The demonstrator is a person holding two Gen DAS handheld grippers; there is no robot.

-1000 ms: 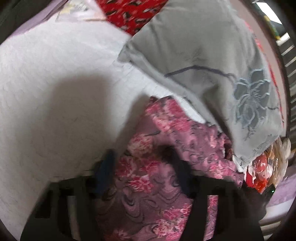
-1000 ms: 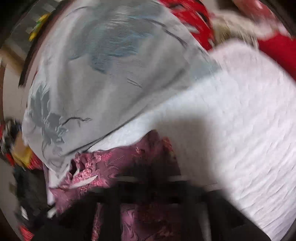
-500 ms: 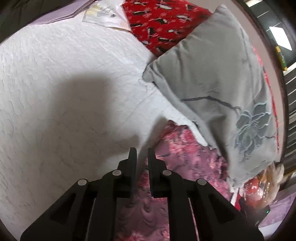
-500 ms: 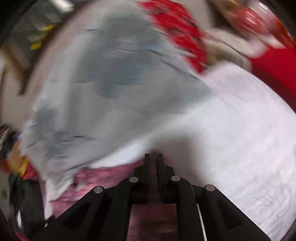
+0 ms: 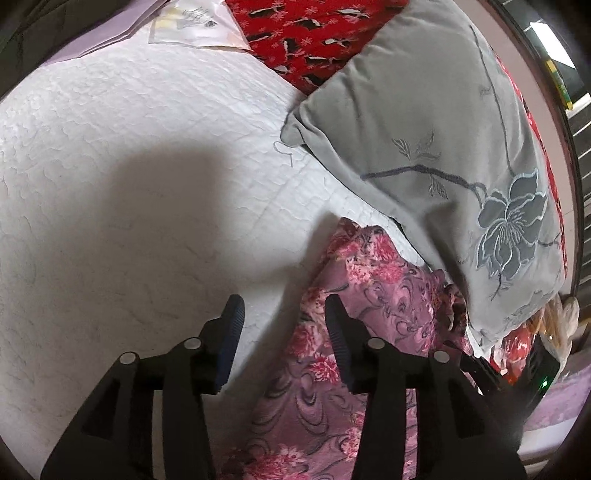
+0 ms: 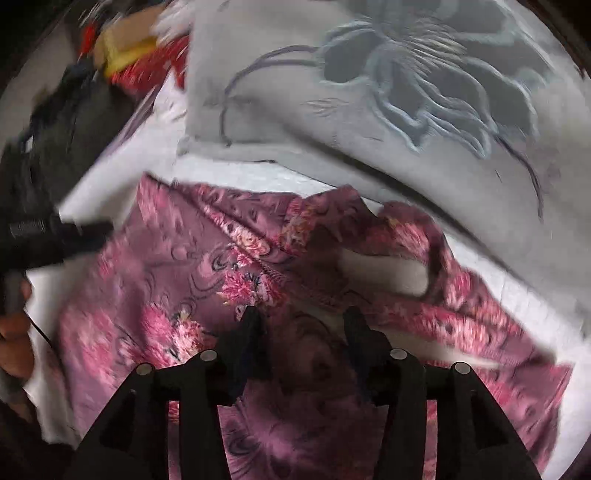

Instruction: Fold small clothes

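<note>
A small purple garment with pink flowers (image 5: 354, 314) lies rumpled on a white quilted bed (image 5: 129, 166), beside a grey pillow. My left gripper (image 5: 282, 308) is open and empty, its jaws standing over the garment's left edge. In the right wrist view the garment (image 6: 184, 288) spreads across the bed, its neck opening showing white. My right gripper (image 6: 301, 319) is open just above the cloth, holding nothing. The left gripper's body (image 6: 48, 240) and a hand show at the left edge.
A grey pillow with an embroidered flower (image 5: 461, 147) lies right of the garment, also filling the top of the right wrist view (image 6: 406, 92). A red patterned cloth (image 5: 310, 33) and a paper packet (image 5: 192, 26) lie at the far end. Clutter sits past the bed's edge (image 5: 535, 350).
Both grippers were shut half a second ago and now stand open. The right gripper has swung over the garment, which now lies spread below it.
</note>
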